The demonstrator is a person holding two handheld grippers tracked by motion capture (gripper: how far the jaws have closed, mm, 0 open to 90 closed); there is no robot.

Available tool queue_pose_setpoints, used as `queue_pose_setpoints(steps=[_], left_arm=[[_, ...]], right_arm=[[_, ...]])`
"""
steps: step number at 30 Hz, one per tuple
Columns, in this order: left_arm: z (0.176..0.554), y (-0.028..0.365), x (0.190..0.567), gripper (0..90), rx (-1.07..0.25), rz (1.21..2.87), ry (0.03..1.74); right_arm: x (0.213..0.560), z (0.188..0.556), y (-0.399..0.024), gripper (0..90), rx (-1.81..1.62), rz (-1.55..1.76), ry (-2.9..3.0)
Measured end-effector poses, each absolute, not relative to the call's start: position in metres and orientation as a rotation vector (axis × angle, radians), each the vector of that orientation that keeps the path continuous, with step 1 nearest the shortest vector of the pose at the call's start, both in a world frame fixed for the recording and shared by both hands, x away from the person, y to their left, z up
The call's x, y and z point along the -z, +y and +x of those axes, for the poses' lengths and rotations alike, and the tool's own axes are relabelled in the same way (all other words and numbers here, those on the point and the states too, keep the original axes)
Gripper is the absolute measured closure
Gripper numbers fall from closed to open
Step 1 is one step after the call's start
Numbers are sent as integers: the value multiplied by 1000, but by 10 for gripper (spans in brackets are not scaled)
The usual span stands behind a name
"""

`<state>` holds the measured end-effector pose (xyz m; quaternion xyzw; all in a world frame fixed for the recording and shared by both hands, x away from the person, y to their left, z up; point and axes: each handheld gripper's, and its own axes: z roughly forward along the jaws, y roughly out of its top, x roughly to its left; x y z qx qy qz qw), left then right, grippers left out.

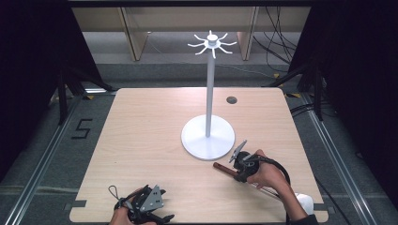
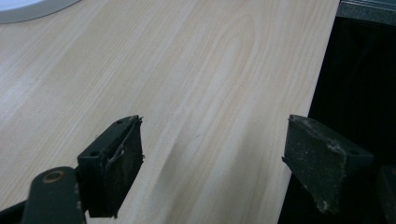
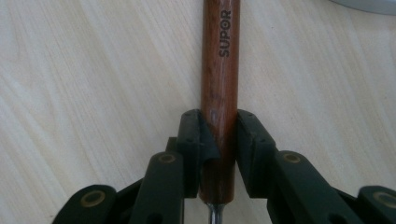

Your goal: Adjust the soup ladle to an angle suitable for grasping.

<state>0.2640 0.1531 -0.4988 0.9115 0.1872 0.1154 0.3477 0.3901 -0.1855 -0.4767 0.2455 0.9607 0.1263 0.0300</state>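
White hook stand [image 1: 208, 136] on wooden table [image 1: 141, 140]; right tongs [image 1: 233, 172] on brown handle [image 1: 221, 167].

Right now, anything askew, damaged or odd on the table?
Nothing spilled or knocked over. The white stand is upright. Only wear: the left gripper has frayed, crumbling pads, jaws wide apart over bare table. The right gripper is clamped squarely on the wooden handle marked SUPOR.
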Motion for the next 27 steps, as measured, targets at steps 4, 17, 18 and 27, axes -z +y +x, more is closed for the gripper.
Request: queue_pose_setpoints(steps=[4,17,18,27], left_arm=[[264,153,499,189,-305,2361,486],[265,153,499,189,-304,2355,485],[265,153,499,189,-299,2352,487],[263,153,498,189,-301,2345,490]], right_arm=[[476,390,-184,736,-373,762,2961],[451,385,-193,741,-569,712,2921],[447,383,-194,741,-596,719,2915],[410,376,-214,741,-868,683,2776]])
